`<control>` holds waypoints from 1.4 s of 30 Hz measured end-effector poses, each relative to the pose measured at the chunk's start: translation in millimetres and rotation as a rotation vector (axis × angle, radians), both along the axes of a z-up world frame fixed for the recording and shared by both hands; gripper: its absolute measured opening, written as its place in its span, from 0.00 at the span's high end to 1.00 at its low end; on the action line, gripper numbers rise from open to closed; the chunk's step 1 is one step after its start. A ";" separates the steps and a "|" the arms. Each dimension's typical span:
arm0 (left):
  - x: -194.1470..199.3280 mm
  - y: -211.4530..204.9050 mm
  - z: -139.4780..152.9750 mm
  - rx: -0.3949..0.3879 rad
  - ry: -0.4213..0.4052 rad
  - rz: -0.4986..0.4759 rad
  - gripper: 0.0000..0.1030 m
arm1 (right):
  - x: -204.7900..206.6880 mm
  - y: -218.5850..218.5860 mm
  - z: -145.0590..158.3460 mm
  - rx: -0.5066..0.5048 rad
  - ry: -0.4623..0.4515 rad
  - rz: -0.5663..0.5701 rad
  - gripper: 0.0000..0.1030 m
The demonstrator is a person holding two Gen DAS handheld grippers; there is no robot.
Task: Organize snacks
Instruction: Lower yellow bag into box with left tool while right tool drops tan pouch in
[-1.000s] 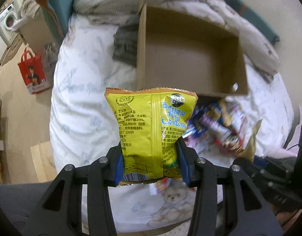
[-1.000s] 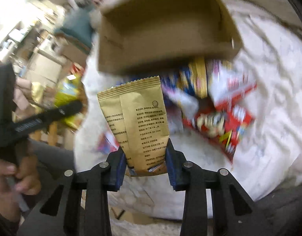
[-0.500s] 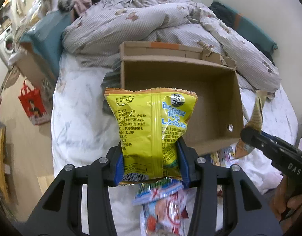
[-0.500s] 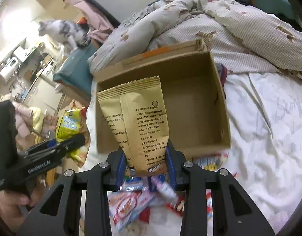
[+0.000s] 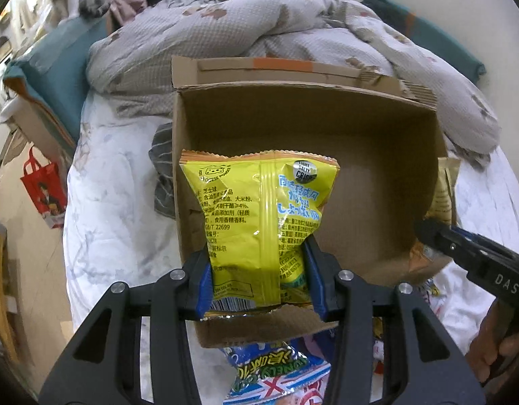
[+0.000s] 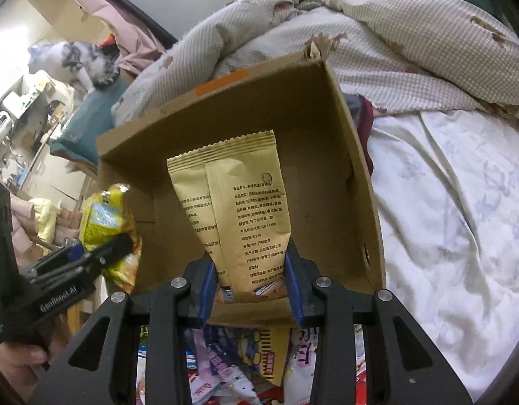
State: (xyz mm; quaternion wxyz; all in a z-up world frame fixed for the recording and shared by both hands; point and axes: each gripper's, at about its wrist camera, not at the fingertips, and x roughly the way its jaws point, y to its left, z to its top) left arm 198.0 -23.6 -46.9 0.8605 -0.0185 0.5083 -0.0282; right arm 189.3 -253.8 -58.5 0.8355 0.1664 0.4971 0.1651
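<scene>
Both packets are now hanging over the empty cardboard box (image 5: 360, 202), where we are gripping the yellow bag (image 5: 259, 222) in the left gripper (image 5: 259, 283) and the tan pouch (image 6: 239, 216) in the right gripper (image 6: 251, 287), loose snacks (image 6: 246, 364) waiting at six o'clock.

both claws now hover over the open cardboard box (image 5: 377, 202), the yellow snack bag (image 5: 259, 222) and tan packet (image 6: 239, 216) carried forward from the loose snacks.

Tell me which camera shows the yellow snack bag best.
The left wrist view: the yellow snack bag fills the centre, printed back readable. The right wrist view shows only a crumpled part at its left edge, partly behind the left gripper.
</scene>
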 end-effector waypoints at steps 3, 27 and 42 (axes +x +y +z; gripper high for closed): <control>0.6 -2.3 -0.2 -0.006 -0.014 0.000 0.59 | 5.3 2.2 -4.9 -0.002 0.012 0.010 0.64; -8.0 -6.4 12.1 0.002 -0.090 -0.018 0.27 | 8.8 -0.1 -12.1 0.026 0.027 0.000 0.61; -16.2 -4.9 17.1 -0.028 -0.094 -0.028 0.20 | 6.7 -0.9 4.2 0.075 -0.001 -0.017 0.18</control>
